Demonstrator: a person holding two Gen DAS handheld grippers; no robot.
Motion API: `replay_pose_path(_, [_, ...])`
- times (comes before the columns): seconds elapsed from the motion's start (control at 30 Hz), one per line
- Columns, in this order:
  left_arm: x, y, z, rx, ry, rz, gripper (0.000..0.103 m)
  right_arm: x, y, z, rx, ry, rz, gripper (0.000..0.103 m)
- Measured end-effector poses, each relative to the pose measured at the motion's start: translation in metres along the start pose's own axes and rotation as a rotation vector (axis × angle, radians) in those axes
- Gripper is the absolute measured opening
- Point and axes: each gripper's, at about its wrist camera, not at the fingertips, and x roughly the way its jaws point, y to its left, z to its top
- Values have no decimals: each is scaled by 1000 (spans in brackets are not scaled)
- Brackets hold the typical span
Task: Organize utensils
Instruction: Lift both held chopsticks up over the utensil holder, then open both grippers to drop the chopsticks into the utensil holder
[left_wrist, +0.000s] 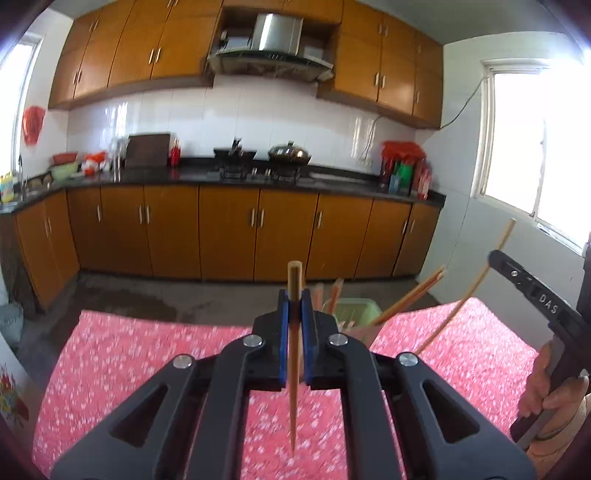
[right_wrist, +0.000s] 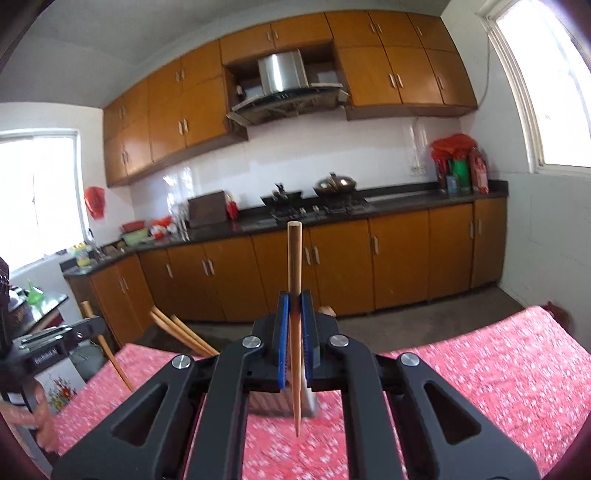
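Left tongs (left_wrist: 295, 299) and right tongs (right_wrist: 294, 301) above tabletop (left_wrist: 147, 354), each pinching upright chopstick (left_wrist: 294, 343) (right_wrist: 295, 332). Holder (left_wrist: 356, 312) with leaning chopsticks (left_wrist: 413, 297) on tabletop, behind left tongs, slightly right. Kitchen counter (left_wrist: 332, 177) beyond, across floor (left_wrist: 166, 295).

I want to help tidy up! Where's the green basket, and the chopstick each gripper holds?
green basket (left_wrist: 360, 308): left wrist view, rim.
left chopstick (left_wrist: 294, 284): left wrist view, upper shaft.
right chopstick (right_wrist: 294, 258): right wrist view, upper shaft.

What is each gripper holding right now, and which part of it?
Each holds one wooden chopstick upright. The left gripper pinches its chopstick near the thick upper end; the right gripper pinches its chopstick around mid-length.
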Motion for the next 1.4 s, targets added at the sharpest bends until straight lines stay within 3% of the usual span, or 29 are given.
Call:
replay_pose_path(0.27, [16,-33,55,-4,-86,-8,8,17,18,29,-20,-61,36,8])
replay_pose_path(0.53, [44,-46,108,-71,-227,49,8,47,16,48,4,-103,28,8])
replay_pose_path(0.73, [81,-38,95,-113,-242,90,8,75,12,22,-4,-58,9,8])
replay_pose_path(0.93, [116,-20,62,-168,-131,63,9,84,4,3,-2,1,19,8])
replay_pose_path(1.0, [114,-13,57,-182,-120,58,20,82,2,2,2,9,29,13])
replay_pose_path(1.07, [106,-7,56,-187,-130,70,40,77,1,4,2,0,16,32])
replay_pose_path(1.1, [99,-4,57,-186,-142,72,43,73,-1,6,5,-12,13,40])
replay_pose_path(1.27, [64,8,63,-169,-176,88,60,51,-2,21,9,-44,-7,46])
replay_pose_path(1.4, [20,14,53,-106,-204,113,81,17,6,23,-36,-65,-35,75])
